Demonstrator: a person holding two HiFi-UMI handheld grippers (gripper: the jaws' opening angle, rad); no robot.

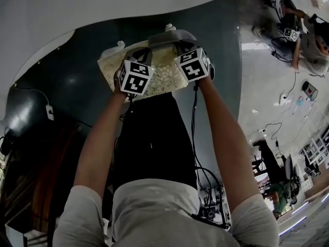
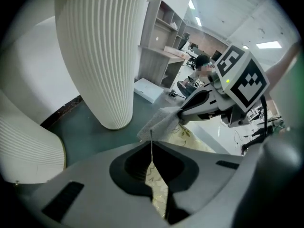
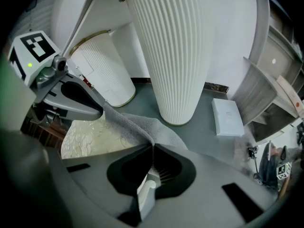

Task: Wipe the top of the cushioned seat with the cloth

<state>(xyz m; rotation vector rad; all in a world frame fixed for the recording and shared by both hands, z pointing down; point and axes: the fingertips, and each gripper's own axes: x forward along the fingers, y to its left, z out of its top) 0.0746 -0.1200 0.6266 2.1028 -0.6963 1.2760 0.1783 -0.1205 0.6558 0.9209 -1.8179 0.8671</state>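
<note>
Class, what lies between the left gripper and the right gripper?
The grey cloth, pinched by left gripper and right gripper; both gripper views show it.

Ribbed white columns (image 3: 175,46), dark teal floor (image 3: 205,109)

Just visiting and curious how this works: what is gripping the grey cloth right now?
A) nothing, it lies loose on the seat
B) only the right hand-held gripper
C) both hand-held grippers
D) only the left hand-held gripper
C: the left hand-held gripper and the right hand-held gripper each have their jaws shut on an edge of the cloth, which stretches between them.
</note>
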